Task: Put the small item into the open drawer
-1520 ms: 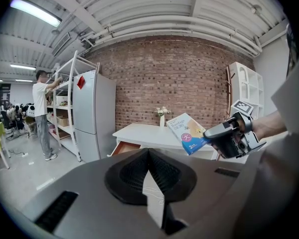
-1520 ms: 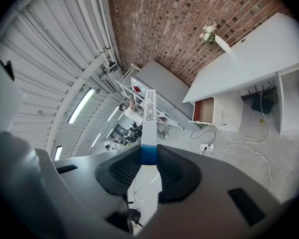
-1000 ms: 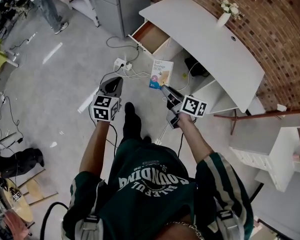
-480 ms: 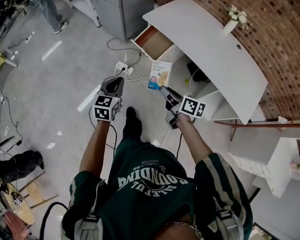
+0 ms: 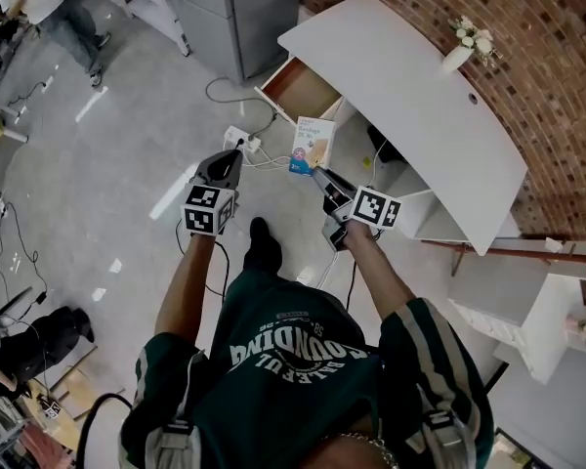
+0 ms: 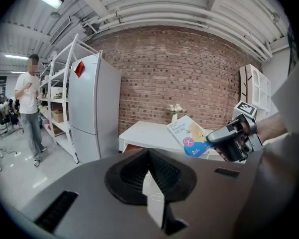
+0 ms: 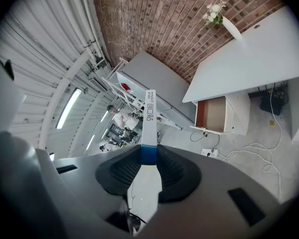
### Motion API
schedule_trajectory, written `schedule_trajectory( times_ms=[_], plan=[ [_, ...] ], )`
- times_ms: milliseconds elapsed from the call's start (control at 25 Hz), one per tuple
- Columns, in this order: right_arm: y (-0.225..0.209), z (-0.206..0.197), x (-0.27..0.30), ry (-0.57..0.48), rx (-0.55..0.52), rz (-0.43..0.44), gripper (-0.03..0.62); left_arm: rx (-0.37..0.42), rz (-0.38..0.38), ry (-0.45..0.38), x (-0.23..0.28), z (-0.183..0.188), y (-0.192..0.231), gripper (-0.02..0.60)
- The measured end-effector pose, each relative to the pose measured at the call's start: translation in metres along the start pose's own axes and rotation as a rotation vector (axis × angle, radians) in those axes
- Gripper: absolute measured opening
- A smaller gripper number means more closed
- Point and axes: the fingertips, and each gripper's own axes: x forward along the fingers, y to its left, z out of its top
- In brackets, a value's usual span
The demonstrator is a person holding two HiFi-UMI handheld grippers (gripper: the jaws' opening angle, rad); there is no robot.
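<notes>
The small item is a flat white and blue bandage box. My right gripper is shut on its lower blue end and holds it in the air above the floor, short of the desk. In the right gripper view the box stands edge-on between the pads. The open drawer, brown inside, juts from the left end of the white desk; the drawer lies ahead and to the right of the box. My left gripper hangs beside it, shut and empty.
A grey fridge stands left of the desk. A power strip and cables lie on the floor below the drawer. A white vase of flowers stands on the desk. A person stands far left by shelving.
The desk and drawer have slid slightly in the head view as I step closer. Both grippers keep their hold and pose. The far person has moved.
</notes>
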Motion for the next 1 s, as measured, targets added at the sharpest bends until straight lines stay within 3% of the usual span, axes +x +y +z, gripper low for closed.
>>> schedule_trajectory(
  times_ms=[520, 1000],
  plan=[
    [-0.013, 0.038, 0.053, -0.017, 0.042, -0.051, 0.109, -0.004, -0.072, 0.038, 0.059, 0.017, 0.043, 0.015],
    [-0.013, 0.059, 0.099, -0.035, 0.061, -0.073, 0.109, -0.001, -0.096, 0.036, 0.082, 0.028, 0.088, 0.015]
  ],
)
